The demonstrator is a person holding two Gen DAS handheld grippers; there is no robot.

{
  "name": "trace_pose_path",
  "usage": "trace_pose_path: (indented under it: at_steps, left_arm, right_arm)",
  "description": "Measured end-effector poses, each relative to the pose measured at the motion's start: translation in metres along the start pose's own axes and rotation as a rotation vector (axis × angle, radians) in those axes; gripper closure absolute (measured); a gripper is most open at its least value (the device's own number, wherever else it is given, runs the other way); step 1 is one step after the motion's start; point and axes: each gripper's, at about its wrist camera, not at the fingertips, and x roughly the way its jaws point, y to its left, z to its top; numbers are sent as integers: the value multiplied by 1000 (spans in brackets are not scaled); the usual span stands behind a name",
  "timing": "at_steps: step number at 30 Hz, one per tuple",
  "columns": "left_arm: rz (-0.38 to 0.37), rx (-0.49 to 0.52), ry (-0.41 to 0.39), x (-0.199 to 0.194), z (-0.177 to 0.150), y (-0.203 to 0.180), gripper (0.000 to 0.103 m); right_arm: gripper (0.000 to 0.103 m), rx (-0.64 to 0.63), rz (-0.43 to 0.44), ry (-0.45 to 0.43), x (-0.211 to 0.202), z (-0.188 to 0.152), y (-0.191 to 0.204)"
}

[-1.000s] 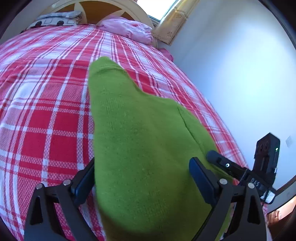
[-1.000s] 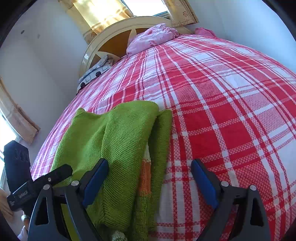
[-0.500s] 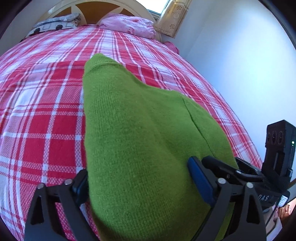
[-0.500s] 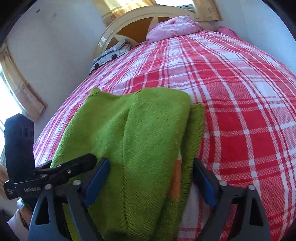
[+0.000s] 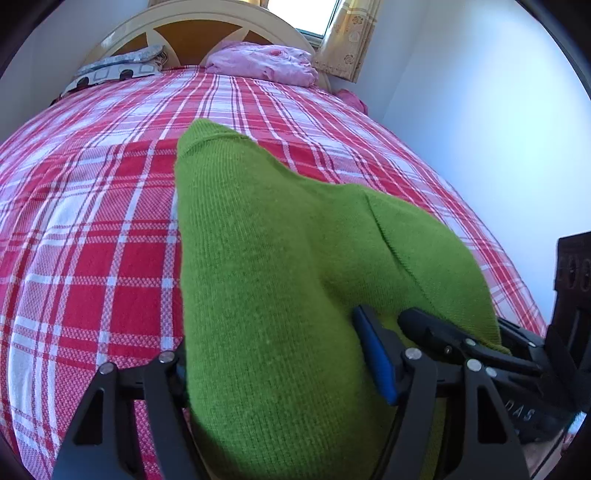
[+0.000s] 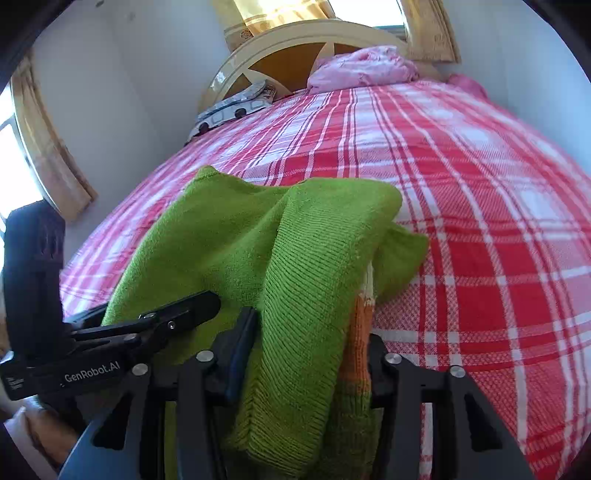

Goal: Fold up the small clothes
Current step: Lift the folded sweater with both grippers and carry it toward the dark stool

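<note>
A green knitted sweater (image 5: 258, 240) lies folded lengthwise on the red plaid bedspread (image 5: 92, 258), near end toward me. My left gripper (image 5: 271, 336) straddles that end; its jaws are closing, the cloth lies flat between them and covers the left finger. In the right wrist view the sweater (image 6: 221, 251) shows an orange stripe on its right edge. My right gripper (image 6: 312, 328) is closing too, and its pads squeeze a bunched ridge of the knit. The two grippers sit side by side: the right one's finger (image 5: 436, 328) shows beside the left, the left one's finger (image 6: 184, 306) beside the right.
The bed runs away to a cream headboard (image 5: 207, 22). A pink pillow (image 5: 262, 62) and a grey patterned pillow (image 5: 118, 70) lie against it. A white wall (image 5: 480, 129) borders the bed's right side, another wall and a curtain (image 6: 48, 155) its left.
Both grippers have slid forward over the sweater's near end and their jaws have narrowed. The right one rolled and now bunches the knit into a ridge; the fabric fills more of both views.
</note>
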Motion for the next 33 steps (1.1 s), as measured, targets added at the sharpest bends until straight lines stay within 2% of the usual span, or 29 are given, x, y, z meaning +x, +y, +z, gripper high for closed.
trace_pose_path:
  at_steps: [2,4,6,8,10,13,15,18,20,21,22,24,27,28,29,31,32,33]
  left_arm:
    - [8,10,-1,-1,-1,-1,34]
    - [29,34,0,-5,-2,-5,42]
    - [76,97,-3,-14,-3,-15,51]
    - [105,166,5,-27,-7,-24,54]
    - [90,148,28,-37,-10,-21,57]
    - [24,85,101,-59,-22,-13,58]
    - [4,94,135,-74,-33,-17,58]
    - [-11,123,165,-95,-60,-29,58]
    - [1,158,171,-103,-77,-42,55]
    - [19,176,163,-106,-84,-47,50]
    - [45,195,148,-106,-88,-52,40]
    - [103,218,122,-104,-92,-56,28]
    - [132,216,125,-93,-89,-54,23]
    - [131,213,130,-90,-88,-52,20]
    - [123,195,140,-84,-84,-48,18]
    - [86,150,156,-80,-82,-39,18]
    - [47,113,164,-77,-80,-32,20]
    - [10,92,167,-76,-81,-30,29]
  right_arm:
    - [63,3,-32,-4,-2,0,7]
    - [68,67,-34,2,-5,-2,8]
    - [70,98,-36,-4,-13,-4,13]
    - [71,99,-33,-16,-27,-10,23]
    - [71,133,-7,-16,-41,-18,28]
    - [72,238,59,-2,-67,-38,30]
    - [72,277,85,17,-90,-57,35]
    - [72,259,95,33,-118,-84,48]
    - [72,271,99,46,-134,-105,52]
    - [71,285,106,47,-140,-116,52]
    - [71,296,103,47,-144,-126,51]
    - [69,316,90,30,-144,-137,47]
    - [58,377,90,10,-138,-144,39]
    - [48,393,82,10,-134,-144,36]
    - [41,408,75,9,-129,-143,32]
    - [41,422,93,-11,-123,-142,27]
    - [41,423,93,-24,-122,-141,26]
    - [41,420,88,-32,-121,-141,27]
